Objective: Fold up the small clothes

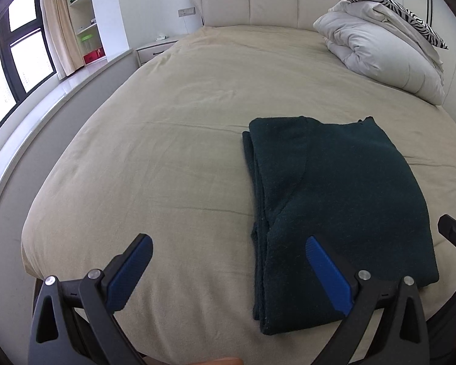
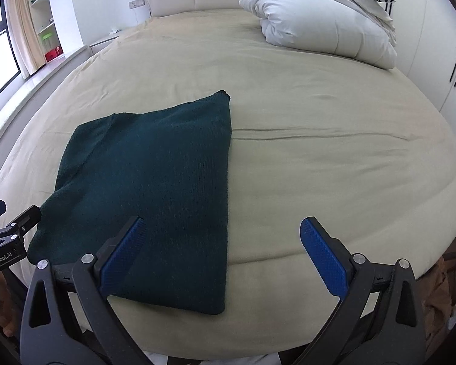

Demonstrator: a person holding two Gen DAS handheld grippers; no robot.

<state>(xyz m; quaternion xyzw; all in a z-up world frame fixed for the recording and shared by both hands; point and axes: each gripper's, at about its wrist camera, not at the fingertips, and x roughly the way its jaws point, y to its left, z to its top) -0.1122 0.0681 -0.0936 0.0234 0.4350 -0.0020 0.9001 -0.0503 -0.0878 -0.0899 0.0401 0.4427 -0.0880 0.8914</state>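
Observation:
A dark green knitted garment (image 1: pixel 334 206) lies folded into a long rectangle on the beige bed sheet (image 1: pixel 167 152), near the bed's front edge. It also shows in the right wrist view (image 2: pixel 149 188). My left gripper (image 1: pixel 228 243) is open and empty, above the front edge, with its right finger over the garment's left side. My right gripper (image 2: pixel 222 228) is open and empty, with its left finger over the garment's near right part. Neither gripper touches the cloth.
A folded white duvet (image 1: pixel 380 51) with a zebra-print pillow (image 1: pixel 386 3) on top sits at the bed's far right by the headboard (image 1: pixel 249 0). A nightstand (image 1: pixel 155 48), shelves and a window stand to the left. Wardrobe doors (image 2: pixel 434 45) line the right.

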